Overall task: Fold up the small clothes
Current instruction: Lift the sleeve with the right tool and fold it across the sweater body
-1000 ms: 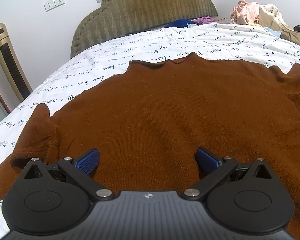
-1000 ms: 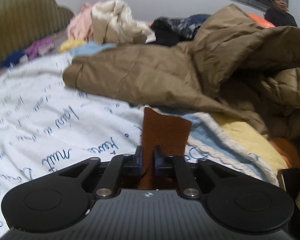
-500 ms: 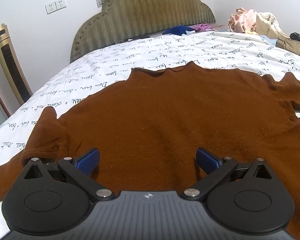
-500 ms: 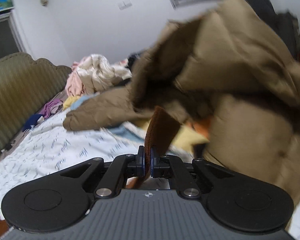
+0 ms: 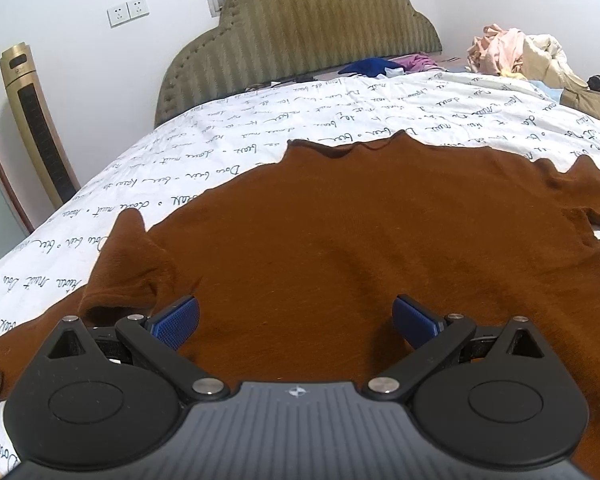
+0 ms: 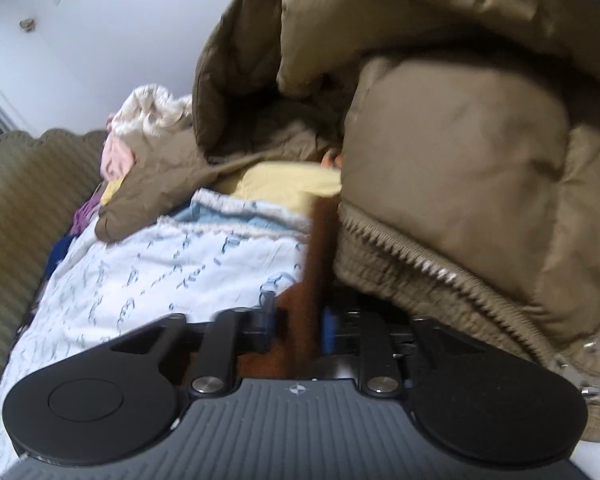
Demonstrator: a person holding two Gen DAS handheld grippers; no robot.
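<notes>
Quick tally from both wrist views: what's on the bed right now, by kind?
Rust-brown knit sweater, spread flat: 1
Khaki padded jacket with zipper: 1
Heap of pale pink and cream clothes: 1
Blue and purple garments by the headboard: 2
White script-print bedsheet: 1
Total: 6

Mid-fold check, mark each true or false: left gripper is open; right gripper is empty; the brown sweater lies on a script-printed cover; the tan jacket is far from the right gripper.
1. The left gripper is open, over the brown sweater: true.
2. The right gripper is empty: false, it pinches a strip of the brown sweater.
3. The sweater lies on a script-printed cover: true.
4. The tan jacket is far from the right gripper: false, it looms right beside it.
</notes>
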